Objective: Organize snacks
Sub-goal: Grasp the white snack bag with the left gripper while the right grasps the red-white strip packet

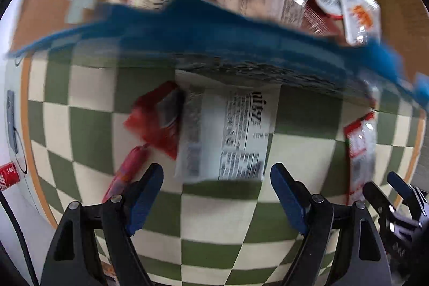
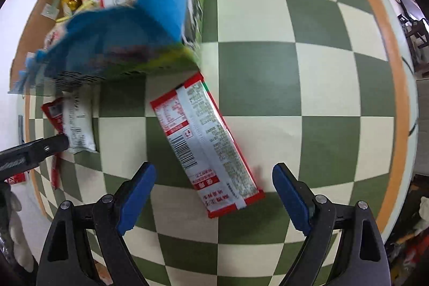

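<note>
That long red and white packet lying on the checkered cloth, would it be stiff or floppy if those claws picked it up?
The red packet probably stays fairly stiff: its edges look straight and it lies flat. Its glossy wrapper may be slippery. It seems light and unlikely to roll. The right hand-held gripper stands open over it.

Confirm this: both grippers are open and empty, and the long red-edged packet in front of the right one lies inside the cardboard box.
Not inside the box. The right wrist view shows the red-edged packet lying on the checkered mat, outside the cardboard box. Both grippers, left and right, are open and empty.

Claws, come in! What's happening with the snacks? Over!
Left claw open, right claw open. Red-edged flat snack packet lies before right claw. Blurred blue bag over cardboard box edge.
</note>
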